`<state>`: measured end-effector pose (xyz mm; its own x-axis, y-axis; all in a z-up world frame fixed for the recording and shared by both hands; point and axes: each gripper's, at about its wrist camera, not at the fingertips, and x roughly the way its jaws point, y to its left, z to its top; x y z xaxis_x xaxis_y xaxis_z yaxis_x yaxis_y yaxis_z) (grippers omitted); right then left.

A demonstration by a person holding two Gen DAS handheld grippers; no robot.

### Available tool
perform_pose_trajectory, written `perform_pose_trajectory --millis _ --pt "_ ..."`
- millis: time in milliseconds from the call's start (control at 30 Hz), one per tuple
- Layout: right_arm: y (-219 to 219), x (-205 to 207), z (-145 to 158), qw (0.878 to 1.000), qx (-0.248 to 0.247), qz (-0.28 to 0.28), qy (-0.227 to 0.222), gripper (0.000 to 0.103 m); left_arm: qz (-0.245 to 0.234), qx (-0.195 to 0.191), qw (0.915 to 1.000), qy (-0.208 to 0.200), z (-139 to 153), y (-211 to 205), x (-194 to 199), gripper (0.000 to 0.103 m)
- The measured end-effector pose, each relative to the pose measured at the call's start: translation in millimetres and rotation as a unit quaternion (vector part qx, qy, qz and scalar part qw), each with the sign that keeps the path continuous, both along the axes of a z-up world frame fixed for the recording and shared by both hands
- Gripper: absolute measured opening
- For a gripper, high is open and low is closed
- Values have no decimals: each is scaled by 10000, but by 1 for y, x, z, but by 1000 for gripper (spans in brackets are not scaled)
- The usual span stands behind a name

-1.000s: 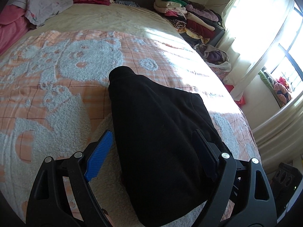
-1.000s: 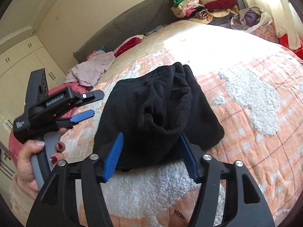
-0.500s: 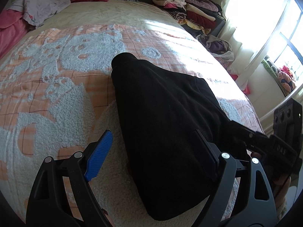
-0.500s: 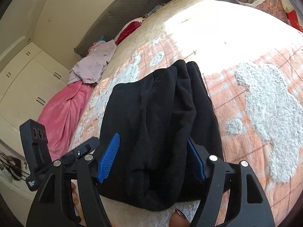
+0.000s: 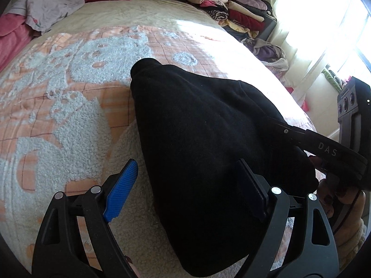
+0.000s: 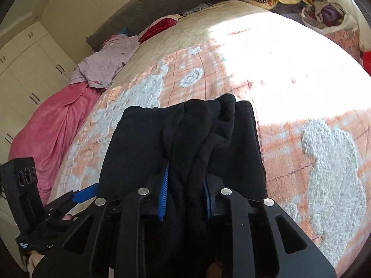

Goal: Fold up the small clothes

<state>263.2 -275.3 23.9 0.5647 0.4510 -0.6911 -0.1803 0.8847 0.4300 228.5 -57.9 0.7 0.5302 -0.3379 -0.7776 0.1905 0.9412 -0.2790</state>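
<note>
Centrally placed: one black fleece garment [image 5: 208,143], matte and fuzzy, lying on the bed's orange-and-white blanket [image 5: 69,106]. From the left wrist view it reads as a smooth, roughly triangular slab, narrow at the far rounded end and widening toward the camera; its near edge overhangs a cream sherpa patch. From the right wrist view the same garment [image 6: 148,143] shows bunched lengthwise folds down its middle, with flat panels to either side. Right gripper [image 6: 185,194]: jaws have just been closing and now stand narrow, the blue pads pressing a gathered ridge of black fleece between them; cloth fills the gap. Left gripper [image 5: 185,190]: jaws wide apart, one blue pad [image 5: 120,190] over the sherpa just beside the garment's edge, the other finger dark against the cloth; whether it touches the fabric cannot be told, and nothing is pinched. Right gripper also visible in the left view [image 5: 324,148], meeting the garment's right edge, a hand [image 5: 334,197] beneath it. Surroundings: pink cover [image 6: 53,125] and lilac clothing [image 6: 104,62] at the bed's far side; stacked folded clothes [image 5: 231,9] beyond the bed near the window.
</note>
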Motion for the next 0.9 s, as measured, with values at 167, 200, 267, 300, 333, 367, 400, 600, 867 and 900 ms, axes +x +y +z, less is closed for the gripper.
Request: perform_pose_trajectory --millis 167,200,267,300,333,367,400,600,867,900 --pt "7 -2 33 9982 -276 119 -523 21 -19 -124 9998 -142 13 3 -3 78" --pt "5 -1 35 9977 -344 110 -569 21 -43 -132 9998 -145 13 2 -3 78" --pt "-2 1 32 9977 -401 57 -542 21 -75 -137 9998 -107 10 0 -3 78" --pt "-6 3 26 9980 -419 13 -470 21 -86 -132 9999 -61 7 -1 -2 78" --pt "-11 5 19 9984 -420 -50 -371 21 -93 -119 9999 3 2 -2 -1 78" --pt "-15 7 10 9987 -424 -118 -260 21 -110 -114 9999 68 -2 -3 -1 78" --pt "-18 9 1 9989 -420 -162 -152 21 -137 -108 9998 138 -7 -6 0 78" --pt "-32 3 -29 9990 -144 -411 44 32 -201 -19 9995 250 -15 -10 0 78" --pt "-37 -16 -17 9990 -82 -429 -6 43 -199 -20 9995 244 -14 -10 -2 78" --pt "-38 -19 -17 9992 -70 -404 -12 45 -203 -14 9995 239 -14 -10 -3 78"
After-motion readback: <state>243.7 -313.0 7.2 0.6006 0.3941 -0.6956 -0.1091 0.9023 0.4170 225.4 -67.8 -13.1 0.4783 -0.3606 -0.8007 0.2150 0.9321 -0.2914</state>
